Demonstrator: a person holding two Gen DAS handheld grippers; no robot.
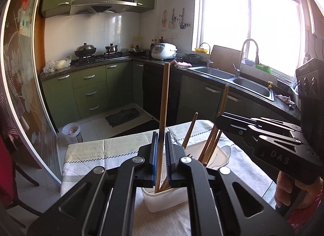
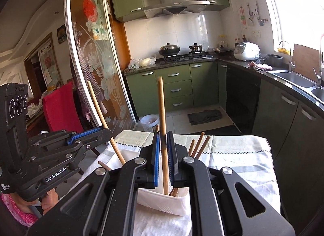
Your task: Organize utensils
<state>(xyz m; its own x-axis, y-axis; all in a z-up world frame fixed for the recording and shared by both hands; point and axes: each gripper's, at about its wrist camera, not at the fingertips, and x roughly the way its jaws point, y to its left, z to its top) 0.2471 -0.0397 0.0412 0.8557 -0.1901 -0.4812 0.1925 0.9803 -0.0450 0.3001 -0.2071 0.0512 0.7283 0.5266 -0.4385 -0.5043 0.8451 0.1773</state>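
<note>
The white plastic utensil holder (image 1: 165, 200) stands on the cloth-covered table (image 1: 91, 152), wooden chopsticks (image 1: 209, 144) upright in it; far behind, the steel double sink (image 1: 251, 88) lies right.

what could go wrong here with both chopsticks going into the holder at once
Both claws crowd one white holder: the left claw and right claw might bump. The left chopstick and right chopstick could snag on the chopsticks already inside, and a push might tip the light holder.
</note>
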